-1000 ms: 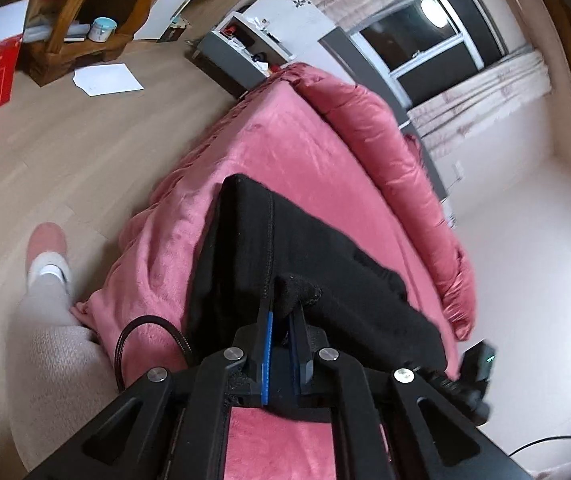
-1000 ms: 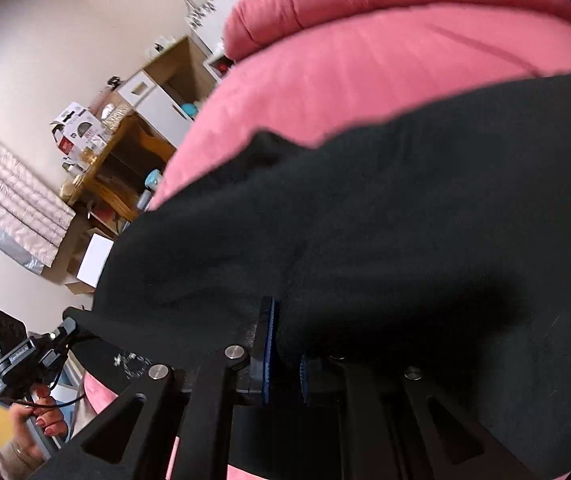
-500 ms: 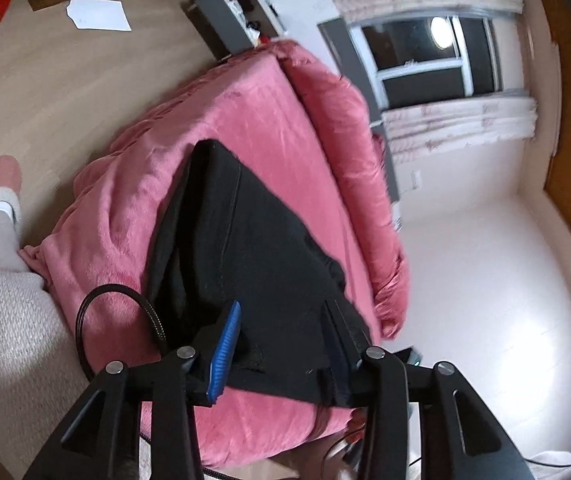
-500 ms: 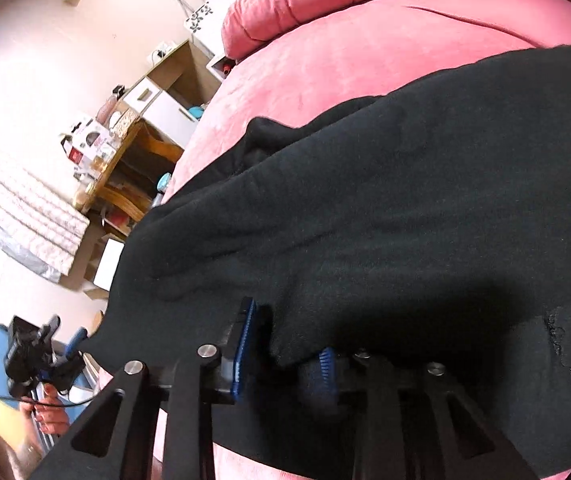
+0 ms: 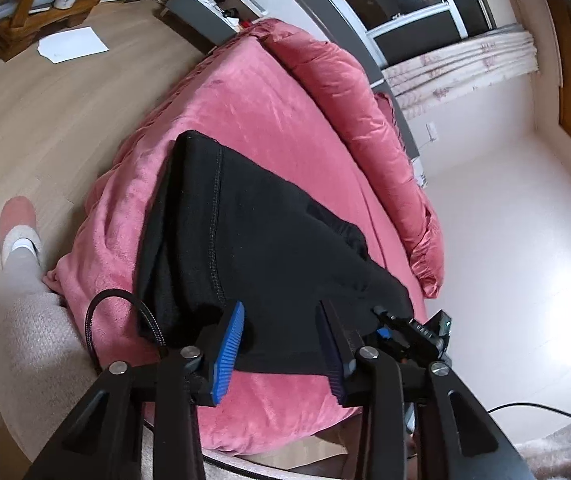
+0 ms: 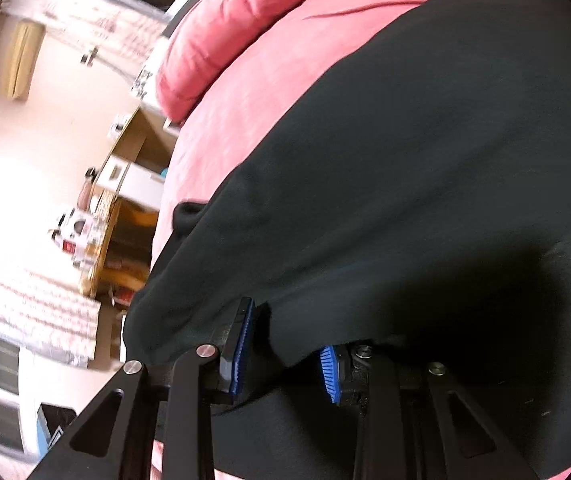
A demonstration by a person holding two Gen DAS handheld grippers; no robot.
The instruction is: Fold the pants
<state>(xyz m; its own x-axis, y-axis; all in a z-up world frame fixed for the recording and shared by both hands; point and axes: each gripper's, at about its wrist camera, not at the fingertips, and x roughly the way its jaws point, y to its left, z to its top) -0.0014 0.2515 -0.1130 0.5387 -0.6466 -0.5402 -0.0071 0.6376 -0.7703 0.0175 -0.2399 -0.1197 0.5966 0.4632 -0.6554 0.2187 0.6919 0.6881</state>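
Both grippers, left (image 5: pixel 281 340) and right (image 6: pixel 287 354), had spread their jaws, releasing the black fleece pants (image 5: pixel 253 232) mid-frame; fold apparently laid down.

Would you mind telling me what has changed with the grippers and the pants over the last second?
Both grippers have let go: the left gripper and right gripper, shut on the pants a second ago, now stand open. The pants stay folded on the pink bed.

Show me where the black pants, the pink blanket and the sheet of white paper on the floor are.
black pants (image 5: pixel 269 232), left wrist view, middle of the folded top layer.
pink blanket (image 5: pixel 269 100), left wrist view, bare stretch beyond the pants.
white paper (image 5: pixel 72 44), left wrist view, centre of the sheet.
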